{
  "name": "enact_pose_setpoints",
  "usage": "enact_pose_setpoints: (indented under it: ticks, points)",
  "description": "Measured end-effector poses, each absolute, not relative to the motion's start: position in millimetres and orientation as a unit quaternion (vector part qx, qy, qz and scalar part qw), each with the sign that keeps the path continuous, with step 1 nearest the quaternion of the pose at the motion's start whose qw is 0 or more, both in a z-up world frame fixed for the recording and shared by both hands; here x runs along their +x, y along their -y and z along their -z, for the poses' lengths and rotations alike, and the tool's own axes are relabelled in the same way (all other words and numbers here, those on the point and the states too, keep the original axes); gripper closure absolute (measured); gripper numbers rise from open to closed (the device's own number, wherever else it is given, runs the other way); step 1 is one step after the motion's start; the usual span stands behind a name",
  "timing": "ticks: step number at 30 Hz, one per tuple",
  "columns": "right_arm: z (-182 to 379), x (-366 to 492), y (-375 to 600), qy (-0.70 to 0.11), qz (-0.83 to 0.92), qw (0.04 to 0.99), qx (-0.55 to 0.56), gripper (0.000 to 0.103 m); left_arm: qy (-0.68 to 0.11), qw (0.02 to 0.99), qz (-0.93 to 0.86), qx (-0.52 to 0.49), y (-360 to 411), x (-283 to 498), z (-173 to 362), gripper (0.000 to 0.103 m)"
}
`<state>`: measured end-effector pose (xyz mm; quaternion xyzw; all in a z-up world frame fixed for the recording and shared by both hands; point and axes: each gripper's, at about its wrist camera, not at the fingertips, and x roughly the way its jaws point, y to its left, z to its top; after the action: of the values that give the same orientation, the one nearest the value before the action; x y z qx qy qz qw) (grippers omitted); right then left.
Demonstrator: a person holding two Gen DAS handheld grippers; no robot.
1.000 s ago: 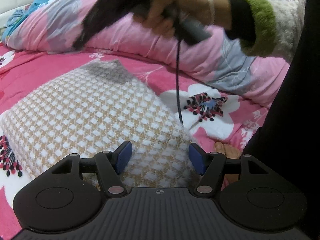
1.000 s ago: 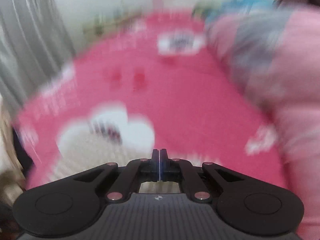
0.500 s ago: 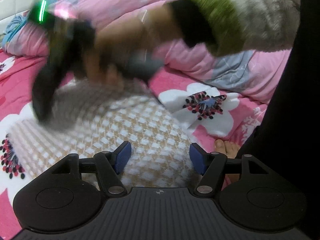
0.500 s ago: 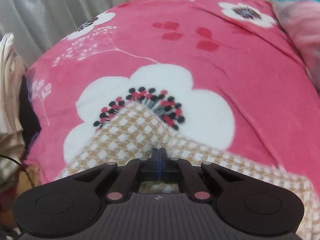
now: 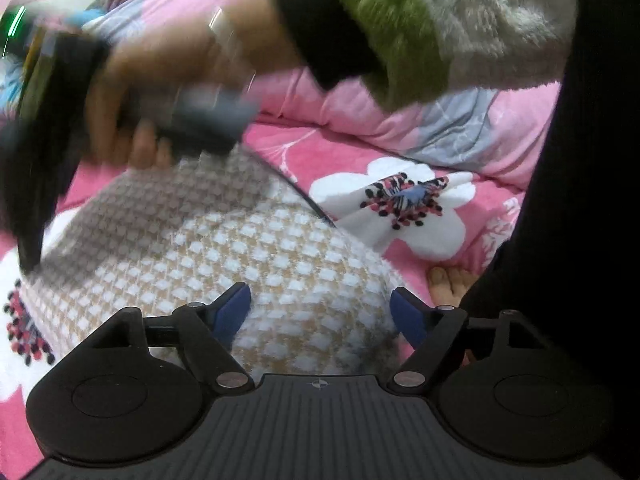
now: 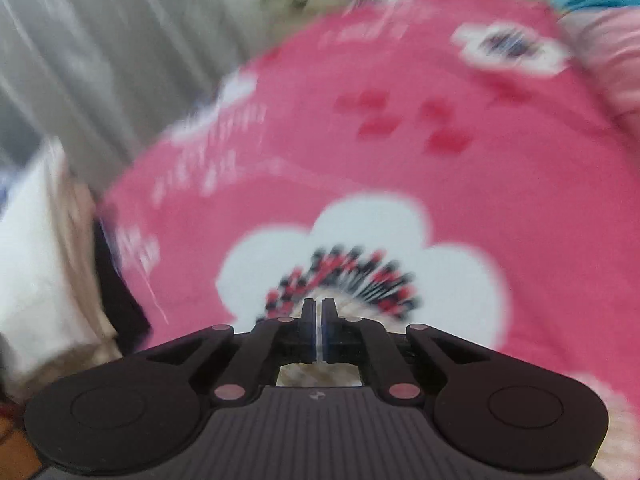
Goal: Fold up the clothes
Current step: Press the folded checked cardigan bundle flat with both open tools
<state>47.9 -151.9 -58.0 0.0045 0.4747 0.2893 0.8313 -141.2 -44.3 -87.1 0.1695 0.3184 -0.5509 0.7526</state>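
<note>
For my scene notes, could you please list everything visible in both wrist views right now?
Knit garment: one, tan and white check, folded on the bed between the left claw's tips.
Bedspread: one, hot pink with white flowers, under everything.
Quilt: one, pale pink and grey-blue, bunched at the back.
Curtain: one, grey, beyond the bed, blurred.
Pale cloth pile: white-beige, left edge, blurred.
Cable: one, black, running across the garment's far edge.
Sleeve: one, fuzzy white with green cuff.
Bare toes: beside the garment.
Left claw: open, jaws just widening, not pressing the garment.
Right claw: shut, nothing visibly gripped.
</note>
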Motion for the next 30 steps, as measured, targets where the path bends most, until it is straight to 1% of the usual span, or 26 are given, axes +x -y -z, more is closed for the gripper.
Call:
enact_pose_setpoints:
  ticks: [2,4,6,7,9,10,12,13,15,18,20,21,22,24,25,26,27,28,30]
  points:
    - [35,29,179,-0.461,-0.255,0.849,-0.023,0.099,-0.319,0.752,0.552,0.167,43,-140,87,0.026]
    - [44,14,202,-0.474,-0.216,0.853,-0.038,0.099,-0.321,0.752,0.552,0.163,43,-139,87,0.025]
    - [87,0,218,-0.497,-0.188,0.845,-0.065,0.103,-0.323,0.75,0.554,0.162,44,-138,87,0.025]
    - [104,-7,225,-0.502,-0.178,0.843,-0.073,0.103,-0.325,0.748,0.555,0.162,44,-137,86,0.025]
    - [83,-16,239,-0.483,-0.173,0.858,-0.041,0.103,-0.329,0.743,0.558,0.165,44,-135,83,0.025]
    - [65,-22,245,-0.475,-0.169,0.863,-0.025,0.098,-0.333,0.741,0.559,0.167,43,-131,78,0.025]
    - [25,-47,256,-0.432,-0.203,0.879,-0.004,0.098,-0.345,0.743,0.552,0.154,39,-122,65,0.024]
    - [11,-62,257,-0.425,-0.227,0.876,0.005,0.098,-0.35,0.749,0.547,0.137,35,-117,59,0.026]
    - [3,-89,252,-0.439,-0.293,0.849,0.012,0.098,-0.346,0.761,0.536,0.12,27,-111,47,0.027]
    - [25,-127,233,-0.477,-0.36,0.801,-0.022,0.098,-0.336,0.76,0.534,0.154,22,-116,44,0.028]
    - [69,-141,222,-0.52,-0.358,0.776,-0.028,0.099,-0.341,0.748,0.539,0.184,24,-123,51,0.03]
    - [90,-147,219,-0.518,-0.35,0.78,-0.036,0.1,-0.359,0.735,0.541,0.197,30,-127,61,0.033]
    - [99,-147,220,-0.519,-0.35,0.779,-0.024,0.103,-0.365,0.726,0.54,0.218,36,-132,73,0.033]
    - [88,-142,230,-0.53,-0.341,0.776,0.014,0.103,-0.336,0.723,0.534,0.28,44,-150,90,0.032]
    - [75,-145,236,-0.522,-0.348,0.779,0.011,0.1,-0.314,0.721,0.535,0.309,45,-157,88,0.032]
    - [61,-149,240,-0.514,-0.357,0.78,0.004,0.1,-0.301,0.717,0.537,0.328,46,-161,82,0.033]
    - [49,-157,241,-0.503,-0.378,0.777,-0.012,0.1,-0.297,0.715,0.539,0.332,46,-162,76,0.035]
    - [43,-164,237,-0.499,-0.395,0.771,-0.025,0.1,-0.308,0.715,0.544,0.313,44,-157,69,0.036]
    - [51,-170,225,-0.506,-0.409,0.757,-0.06,0.1,-0.335,0.715,0.548,0.276,42,-149,70,0.035]
